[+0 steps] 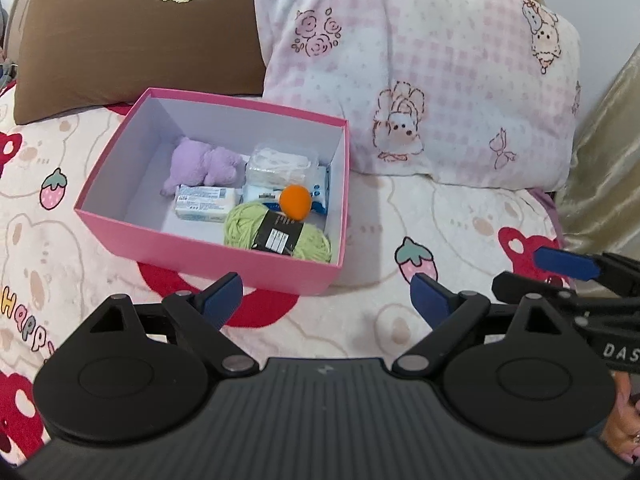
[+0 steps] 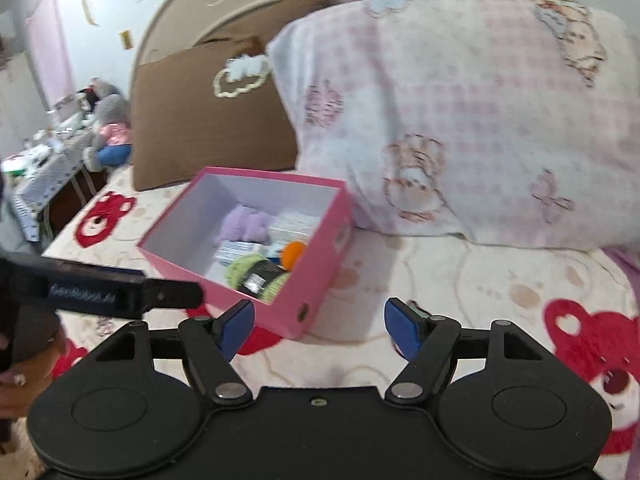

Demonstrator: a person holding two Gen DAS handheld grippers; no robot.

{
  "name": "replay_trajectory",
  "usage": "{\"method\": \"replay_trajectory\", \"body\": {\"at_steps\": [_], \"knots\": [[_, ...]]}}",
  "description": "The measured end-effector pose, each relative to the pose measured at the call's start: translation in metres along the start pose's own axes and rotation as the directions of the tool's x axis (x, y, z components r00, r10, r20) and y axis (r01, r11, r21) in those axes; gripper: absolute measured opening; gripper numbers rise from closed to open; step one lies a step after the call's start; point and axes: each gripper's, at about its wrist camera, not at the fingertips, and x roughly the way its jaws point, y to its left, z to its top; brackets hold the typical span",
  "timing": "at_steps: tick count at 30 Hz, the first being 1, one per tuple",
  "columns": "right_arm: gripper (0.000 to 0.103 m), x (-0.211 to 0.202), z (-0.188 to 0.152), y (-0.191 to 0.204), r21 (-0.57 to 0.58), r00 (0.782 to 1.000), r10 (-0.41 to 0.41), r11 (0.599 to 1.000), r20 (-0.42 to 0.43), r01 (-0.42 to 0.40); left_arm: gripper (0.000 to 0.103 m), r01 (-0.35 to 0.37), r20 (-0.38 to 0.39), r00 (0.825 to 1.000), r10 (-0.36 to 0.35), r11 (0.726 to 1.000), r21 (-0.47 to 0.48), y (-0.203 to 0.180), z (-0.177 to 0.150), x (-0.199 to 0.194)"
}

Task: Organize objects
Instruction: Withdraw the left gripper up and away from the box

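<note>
An open pink box (image 1: 280, 269) sits on the bed, just beyond my left gripper (image 1: 326, 296). Inside it lie a purple plush toy (image 1: 204, 164), a white wrapped packet (image 1: 202, 208), a clear pack over blue-and-white wipes (image 1: 280, 168), an orange ball (image 1: 295, 200) and a green yarn skein (image 1: 240, 228) with a black label. The left gripper is open with only blanket between its blue pads. My right gripper (image 2: 320, 320) is also open and empty, near the box's (image 2: 320, 248) right front corner. The orange ball (image 2: 293, 253) and yarn (image 2: 244, 270) show in that view too.
A brown pillow (image 1: 140, 40) and a pink checked pillow (image 1: 440, 80) lean behind the box. The bear-print blanket (image 1: 380, 220) covers the bed. A gold curtain (image 1: 608, 160) hangs at the right. A cluttered side table (image 2: 44, 164) with a grey plush (image 2: 112, 128) stands left of the bed.
</note>
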Motion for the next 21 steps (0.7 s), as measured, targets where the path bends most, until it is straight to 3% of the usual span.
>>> {"method": "replay_trajectory", "body": {"at_steps": [9, 12, 21], "knots": [[0.078, -0.013, -0.015, -0.007, 0.029, 0.996, -0.084, 0.996, -0.022, 0.084, 0.092, 0.021, 0.013, 1.000, -0.021, 0.999, 0.046, -0.009, -0.019, -0.011], [0.079, -0.017, -0.021, -0.009, 0.042, 0.997, -0.078, 0.996, -0.024, 0.079, 0.092, 0.024, 0.007, 1.000, -0.025, 0.998, 0.062, -0.014, -0.024, -0.013], [0.082, -0.017, -0.036, -0.004, 0.031, 0.991, -0.118, 0.992, -0.058, 0.119, 0.094, -0.034, -0.011, 0.999, 0.035, 0.998, 0.044, -0.015, -0.033, -0.004]]}}
